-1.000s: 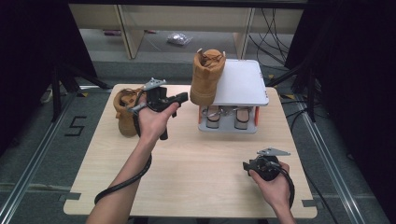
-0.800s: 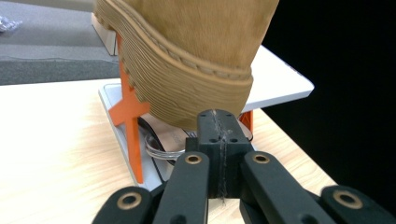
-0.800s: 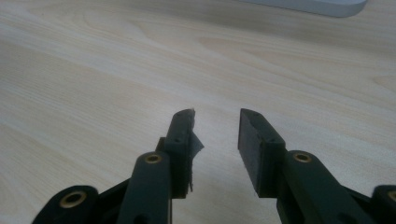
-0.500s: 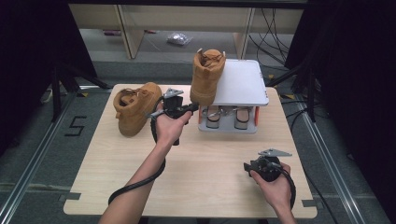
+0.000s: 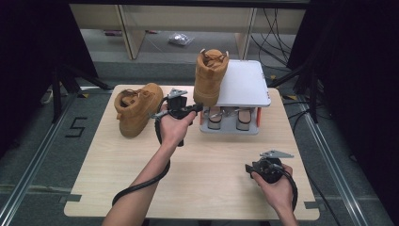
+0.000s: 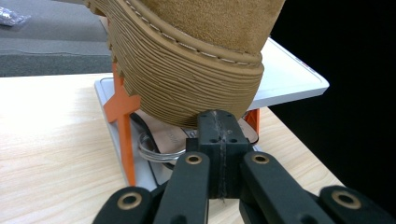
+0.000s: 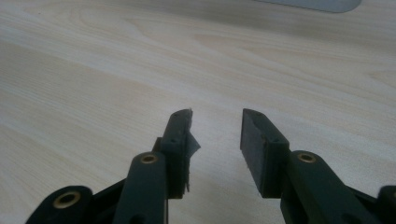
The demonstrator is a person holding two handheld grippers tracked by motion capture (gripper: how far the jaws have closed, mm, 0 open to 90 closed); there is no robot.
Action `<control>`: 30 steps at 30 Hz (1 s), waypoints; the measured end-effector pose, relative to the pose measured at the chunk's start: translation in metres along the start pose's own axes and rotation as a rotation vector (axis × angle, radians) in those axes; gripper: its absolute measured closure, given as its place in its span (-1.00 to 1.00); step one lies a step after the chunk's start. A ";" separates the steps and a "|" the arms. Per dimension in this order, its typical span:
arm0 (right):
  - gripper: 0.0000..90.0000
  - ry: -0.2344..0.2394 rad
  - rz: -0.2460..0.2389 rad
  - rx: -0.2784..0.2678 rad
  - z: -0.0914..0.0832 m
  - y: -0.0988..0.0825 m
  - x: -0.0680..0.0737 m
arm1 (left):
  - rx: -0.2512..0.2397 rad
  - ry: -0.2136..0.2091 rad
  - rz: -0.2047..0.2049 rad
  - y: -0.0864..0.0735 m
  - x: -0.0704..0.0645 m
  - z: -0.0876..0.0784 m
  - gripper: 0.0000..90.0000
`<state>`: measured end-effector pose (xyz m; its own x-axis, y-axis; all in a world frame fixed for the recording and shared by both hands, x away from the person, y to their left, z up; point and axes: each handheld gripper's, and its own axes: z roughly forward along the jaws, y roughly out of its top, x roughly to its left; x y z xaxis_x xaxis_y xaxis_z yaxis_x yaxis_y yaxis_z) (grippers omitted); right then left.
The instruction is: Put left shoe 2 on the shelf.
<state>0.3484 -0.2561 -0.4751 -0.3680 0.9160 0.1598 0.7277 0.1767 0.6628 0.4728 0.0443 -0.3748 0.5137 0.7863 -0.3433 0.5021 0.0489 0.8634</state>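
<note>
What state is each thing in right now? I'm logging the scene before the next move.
Left gripper: shut, empty, tips just under the sole of the boot on the rack.
Right gripper: open, empty, low over the table.
Boot on the rack: upright, heel hanging over the rack's edge.
Boot on the table: lying tipped on the tabletop.
Shoe rack: standing, sandals on the lower tier.

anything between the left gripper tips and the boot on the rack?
Nothing. In the left gripper view the shut left gripper sits right under the boot sole's edge, above the rack's lower shelf; touching or a hair apart, can't tell.
</note>
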 end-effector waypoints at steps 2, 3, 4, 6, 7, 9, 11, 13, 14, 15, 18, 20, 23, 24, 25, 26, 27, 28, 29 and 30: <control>0.41 -0.001 -0.032 -0.018 0.001 0.000 -0.003 | -0.011 -0.007 -0.006 -0.001 -0.002 0.003 1.00; 0.41 0.000 -0.029 -0.020 0.001 0.000 -0.003 | 0.000 -0.006 -0.006 0.000 -0.003 0.004 1.00; 0.41 0.002 -0.020 -0.018 0.000 0.000 -0.002 | -0.002 -0.007 -0.007 0.000 -0.004 0.005 1.00; 0.41 0.001 -0.012 -0.015 0.000 0.000 -0.002 | 0.001 -0.009 -0.006 0.001 -0.006 0.007 1.00; 0.41 0.001 -0.022 -0.021 0.000 0.000 -0.003 | 0.005 -0.010 -0.006 0.002 -0.007 0.008 1.00; 0.41 0.001 -0.023 -0.021 0.001 0.000 -0.003 | 0.006 -0.010 -0.003 0.003 -0.008 0.010 1.00; 0.41 0.004 -0.026 -0.021 0.001 -0.001 -0.003 | 0.002 -0.010 0.000 0.004 -0.010 0.012 1.00; 0.41 0.003 -0.025 -0.021 0.001 -0.001 -0.003 | -0.004 -0.004 0.002 0.005 -0.010 0.014 1.00; 0.41 0.001 -0.025 -0.021 0.001 0.000 -0.003 | 0.003 0.001 0.001 0.006 -0.009 0.015 1.00; 0.41 0.001 -0.025 -0.021 0.001 0.000 -0.003 | 0.000 0.002 -0.002 0.006 -0.009 0.016 1.00; 0.41 -0.001 -0.029 -0.018 0.001 -0.001 -0.003 | 0.013 -0.002 -0.006 0.007 -0.008 0.018 1.00; 0.40 0.001 -0.025 -0.018 0.001 -0.001 -0.003 | 0.023 -0.001 -0.007 0.008 -0.008 0.020 1.00; 0.40 0.006 -0.014 -0.008 0.001 -0.001 -0.001 | 0.019 0.002 -0.011 0.010 -0.008 0.023 1.00; 0.40 0.009 -0.015 -0.010 0.001 -0.001 -0.001 | 0.025 0.002 -0.013 0.011 -0.007 0.023 1.00; 0.40 0.003 -0.005 0.001 0.000 -0.001 0.000 | 0.029 0.003 -0.014 0.012 -0.007 0.024 1.00; 0.40 0.003 -0.021 -0.010 0.000 -0.001 -0.001 | 0.030 0.003 -0.009 0.012 -0.007 0.025 1.00; 0.40 0.007 -0.039 -0.016 0.001 -0.001 -0.003 | 0.033 0.005 -0.009 0.013 -0.008 0.025 1.00; 0.40 0.006 -0.036 -0.015 0.001 -0.001 -0.003 | 0.035 0.000 -0.009 0.013 -0.008 0.027 1.00; 0.40 0.007 -0.041 -0.010 0.002 -0.001 -0.003 | 0.040 0.000 -0.009 0.013 -0.009 0.027 1.00; 0.40 0.003 -0.041 -0.009 0.002 -0.001 -0.003 | 0.042 -0.005 -0.009 0.013 -0.009 0.029 1.00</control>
<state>0.3494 -0.2586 -0.4777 -0.3993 0.9069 0.1342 0.7067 0.2112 0.6753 0.4944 0.0200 -0.3712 0.5121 0.7830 -0.3529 0.5354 0.0303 0.8441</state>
